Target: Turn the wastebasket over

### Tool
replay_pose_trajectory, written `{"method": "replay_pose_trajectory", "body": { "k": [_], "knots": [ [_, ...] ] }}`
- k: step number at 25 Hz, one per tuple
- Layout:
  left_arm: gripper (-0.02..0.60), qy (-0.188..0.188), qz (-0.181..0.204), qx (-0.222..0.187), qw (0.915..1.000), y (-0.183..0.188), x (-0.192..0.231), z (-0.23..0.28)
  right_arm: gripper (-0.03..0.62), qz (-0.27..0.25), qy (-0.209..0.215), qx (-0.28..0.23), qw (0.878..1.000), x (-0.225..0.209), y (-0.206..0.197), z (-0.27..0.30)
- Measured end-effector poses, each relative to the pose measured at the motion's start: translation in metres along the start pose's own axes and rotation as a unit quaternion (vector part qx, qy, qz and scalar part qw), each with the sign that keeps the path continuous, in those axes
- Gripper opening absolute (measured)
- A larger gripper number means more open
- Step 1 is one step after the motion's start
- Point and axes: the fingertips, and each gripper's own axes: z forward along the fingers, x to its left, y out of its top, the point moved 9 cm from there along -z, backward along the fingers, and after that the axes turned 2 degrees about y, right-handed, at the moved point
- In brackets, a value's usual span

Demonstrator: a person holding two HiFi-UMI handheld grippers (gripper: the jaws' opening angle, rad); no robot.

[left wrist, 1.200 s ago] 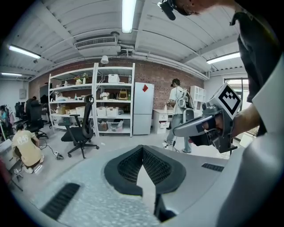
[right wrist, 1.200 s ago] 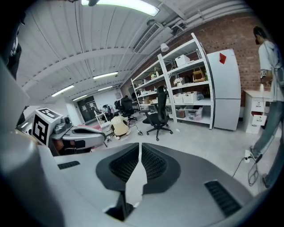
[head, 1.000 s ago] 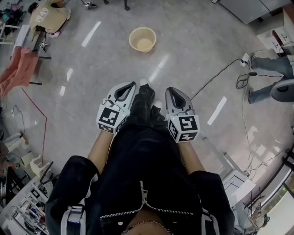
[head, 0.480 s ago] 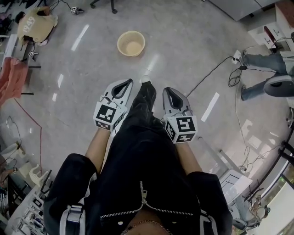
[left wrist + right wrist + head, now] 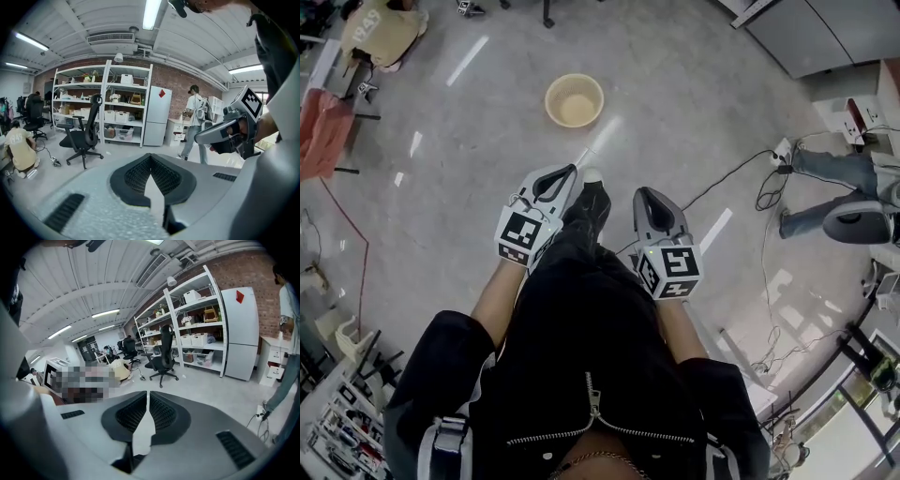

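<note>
A beige round wastebasket (image 5: 574,100) stands upright on the grey floor, its open mouth facing up, ahead of the person in the head view. My left gripper (image 5: 569,171) is shut and holds nothing, well short of the basket. My right gripper (image 5: 641,193) is likewise shut and empty, level with the left one and a little to its right. In the left gripper view the left gripper (image 5: 150,155) shows its pads pressed together. The right gripper (image 5: 147,393) in its own view also has its pads together. Neither gripper view shows the basket.
A black power cable (image 5: 727,172) and a socket strip (image 5: 784,150) lie on the floor at the right. A person's legs (image 5: 825,187) stand at the far right. An office chair (image 5: 82,131) and white shelving (image 5: 103,103) stand across the room. Another person crouches at the upper left (image 5: 380,31).
The person has walked forward; the wastebasket has shifted a little in the head view and sits nearer the grippers. Both grippers stayed shut and side by side in front of the body.
</note>
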Motion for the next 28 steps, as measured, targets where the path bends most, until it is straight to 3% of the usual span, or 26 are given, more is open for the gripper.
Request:
{"method": "replay_pose_trajectory", "body": {
  "k": [9, 15, 23, 28],
  "knots": [
    [0.005, 0.048, -0.036, 0.01, 0.9981, -0.003, 0.071, 0.023, 0.014, -0.048, 0.049, 0.019, 0.997, -0.002, 0.063, 0.077],
    [0.005, 0.057, -0.05, 0.027, 0.9968, -0.007, 0.111, 0.044, 0.014, -0.063, 0.059, 0.024, 0.996, -0.01, 0.091, 0.116],
    [0.005, 0.06, -0.053, 0.042, 0.9959, -0.024, 0.139, 0.072, 0.014, -0.04, 0.027, 0.054, 0.997, -0.052, 0.084, 0.136],
    [0.005, 0.078, -0.048, 0.039, 0.9951, -0.03, 0.15, 0.084, 0.014, -0.04, 0.037, 0.076, 0.996, -0.07, 0.077, 0.154]
  ]
}}
